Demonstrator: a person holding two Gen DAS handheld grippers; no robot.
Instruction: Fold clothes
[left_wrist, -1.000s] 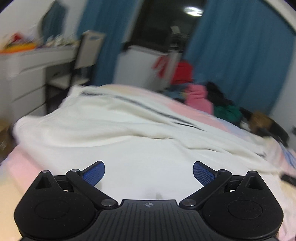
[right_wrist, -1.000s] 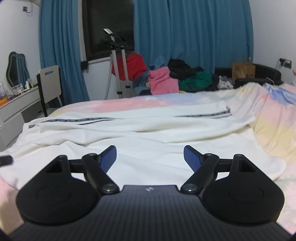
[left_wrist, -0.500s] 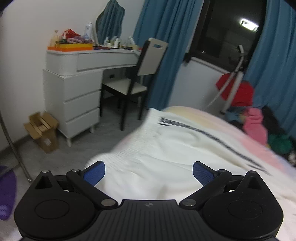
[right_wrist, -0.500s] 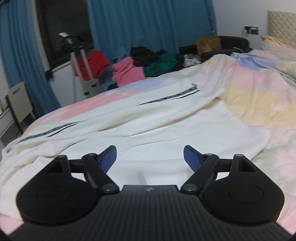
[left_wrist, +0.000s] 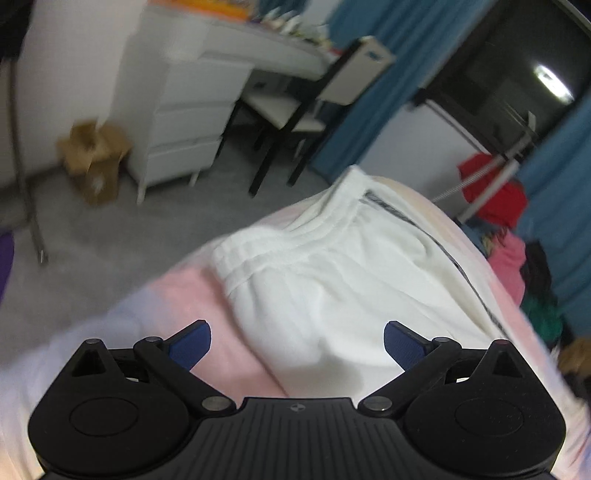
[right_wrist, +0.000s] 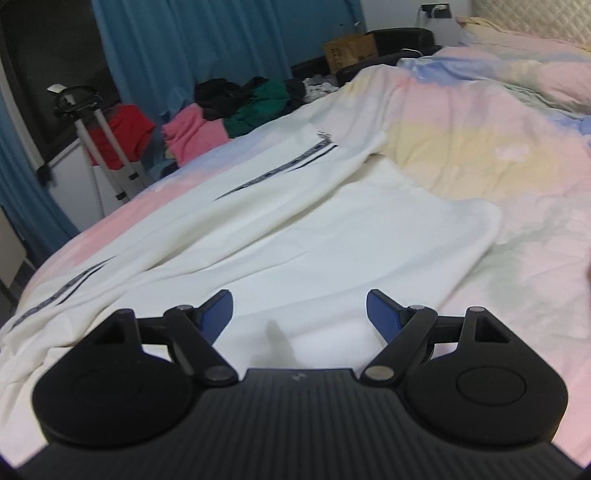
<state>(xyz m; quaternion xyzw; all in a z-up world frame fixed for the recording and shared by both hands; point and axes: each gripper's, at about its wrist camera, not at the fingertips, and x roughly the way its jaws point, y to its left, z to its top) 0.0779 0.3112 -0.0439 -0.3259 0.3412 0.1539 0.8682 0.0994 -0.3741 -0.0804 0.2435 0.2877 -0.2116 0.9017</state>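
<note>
White trousers with a dark side stripe lie spread across the bed. In the left wrist view their ribbed waistband (left_wrist: 280, 254) lies at the bed's corner, and my left gripper (left_wrist: 297, 343) hovers open and empty just above the cloth below the waistband. In the right wrist view the leg end (right_wrist: 424, 236) lies on the pastel bedspread (right_wrist: 480, 147), and my right gripper (right_wrist: 299, 314) hovers open and empty over the near leg.
A white dresser (left_wrist: 192, 122), a chair (left_wrist: 314, 103) and a cardboard box (left_wrist: 92, 162) stand on the grey floor beyond the bed's corner. A pile of clothes (right_wrist: 229, 114) and a stand with a red garment (right_wrist: 118, 136) sit by the blue curtains.
My left gripper has swung left and tilted down toward the waistband end. My right gripper has swung right toward the leg end. Both stay open.
</note>
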